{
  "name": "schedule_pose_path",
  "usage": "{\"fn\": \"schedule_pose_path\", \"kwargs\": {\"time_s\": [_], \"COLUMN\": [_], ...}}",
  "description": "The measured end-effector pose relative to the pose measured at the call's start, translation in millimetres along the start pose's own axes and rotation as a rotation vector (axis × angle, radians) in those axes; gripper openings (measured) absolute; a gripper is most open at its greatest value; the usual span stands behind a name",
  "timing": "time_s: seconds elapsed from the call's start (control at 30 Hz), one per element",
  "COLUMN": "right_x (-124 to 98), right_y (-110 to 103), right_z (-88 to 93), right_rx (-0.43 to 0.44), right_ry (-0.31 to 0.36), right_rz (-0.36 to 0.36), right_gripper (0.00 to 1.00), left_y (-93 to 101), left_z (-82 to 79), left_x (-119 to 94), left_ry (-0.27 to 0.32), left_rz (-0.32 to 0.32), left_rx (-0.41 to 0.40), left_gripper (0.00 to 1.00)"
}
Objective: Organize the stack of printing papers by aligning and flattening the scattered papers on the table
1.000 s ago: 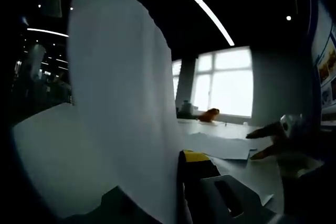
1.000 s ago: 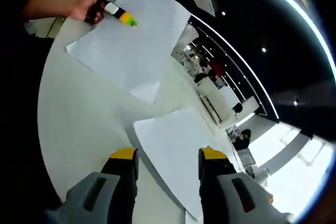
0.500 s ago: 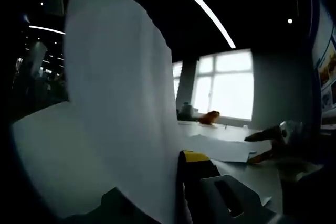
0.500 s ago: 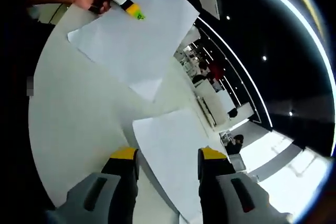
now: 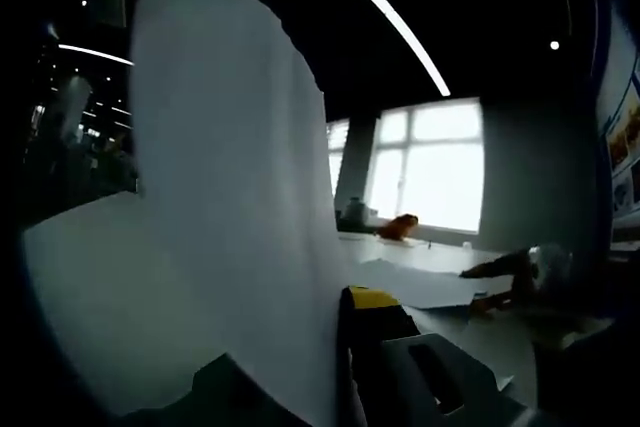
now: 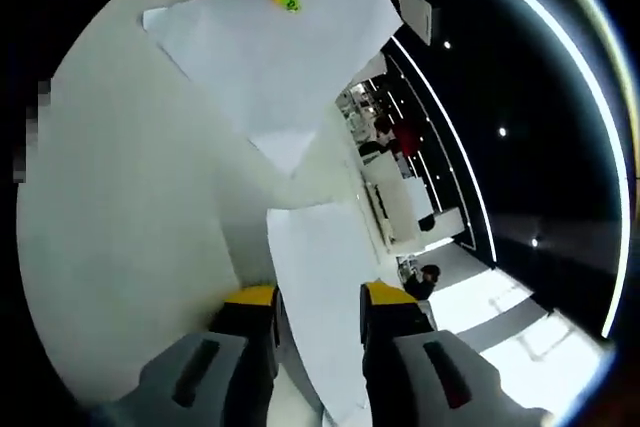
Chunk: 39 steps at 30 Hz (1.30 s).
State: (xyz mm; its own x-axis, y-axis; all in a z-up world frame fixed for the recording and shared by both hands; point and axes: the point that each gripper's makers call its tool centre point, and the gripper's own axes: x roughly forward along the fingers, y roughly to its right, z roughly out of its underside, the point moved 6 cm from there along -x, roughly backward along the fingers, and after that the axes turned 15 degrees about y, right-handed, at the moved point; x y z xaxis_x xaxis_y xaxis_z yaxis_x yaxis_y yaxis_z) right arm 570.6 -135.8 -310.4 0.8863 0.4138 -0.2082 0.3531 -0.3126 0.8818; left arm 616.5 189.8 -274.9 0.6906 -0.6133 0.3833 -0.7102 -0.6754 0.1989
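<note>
In the left gripper view, the left gripper (image 5: 345, 347) held a large white sheet of paper (image 5: 230, 217) pinched between its yellow-tipped jaws, the sheet rising upright from 6 o'clock with its long axis running toward 12 o'clock and its top edge leaning toward 11. Beyond it a second sheet (image 5: 415, 284) lay flat on the white table (image 5: 500, 337), with the right gripper (image 5: 515, 272) at 3 o'clock just beside that sheet's far edge. In the right gripper view, the right gripper (image 6: 318, 307) had its jaws narrowly apart with the near end of the flat sheet between them, whether gripped I cannot tell; its long axis ran toward 12 o'clock. No writing could be read on either sheet.
</note>
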Motion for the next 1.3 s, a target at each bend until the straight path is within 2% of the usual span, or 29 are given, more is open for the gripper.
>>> {"fn": "schedule_pose_path", "kwargs": {"time_s": [0.5, 0.7, 0.9, 1.03, 1.3], "right_x": [18, 20, 20, 20, 15], "right_y": [-2, -9, -9, -9, -4], "right_z": [4.3, 4.5, 5.8, 5.3, 4.2], "right_rx": [-0.012, -0.018, -0.005, -0.026, -0.045], "right_ry": [-0.014, -0.019, -0.016, -0.015, -0.005], "right_rz": [-0.011, -0.037, -0.048, -0.072, -0.047], "right_gripper": [0.11, 0.00, 0.00, 0.00, 0.00], "left_y": [-1.7, -0.4, 0.4, 0.7, 0.5], "left_z": [0.2, 0.4, 0.6, 0.7, 0.7], "left_x": [1, 1, 1, 1, 1], "left_ry": [-0.003, -0.003, -0.004, -0.004, -0.004], "left_rz": [0.003, 0.005, 0.005, 0.005, 0.005], "left_rx": [0.002, 0.003, 0.002, 0.003, 0.002], "left_gripper": [0.06, 0.06, 0.06, 0.06, 0.06]}}
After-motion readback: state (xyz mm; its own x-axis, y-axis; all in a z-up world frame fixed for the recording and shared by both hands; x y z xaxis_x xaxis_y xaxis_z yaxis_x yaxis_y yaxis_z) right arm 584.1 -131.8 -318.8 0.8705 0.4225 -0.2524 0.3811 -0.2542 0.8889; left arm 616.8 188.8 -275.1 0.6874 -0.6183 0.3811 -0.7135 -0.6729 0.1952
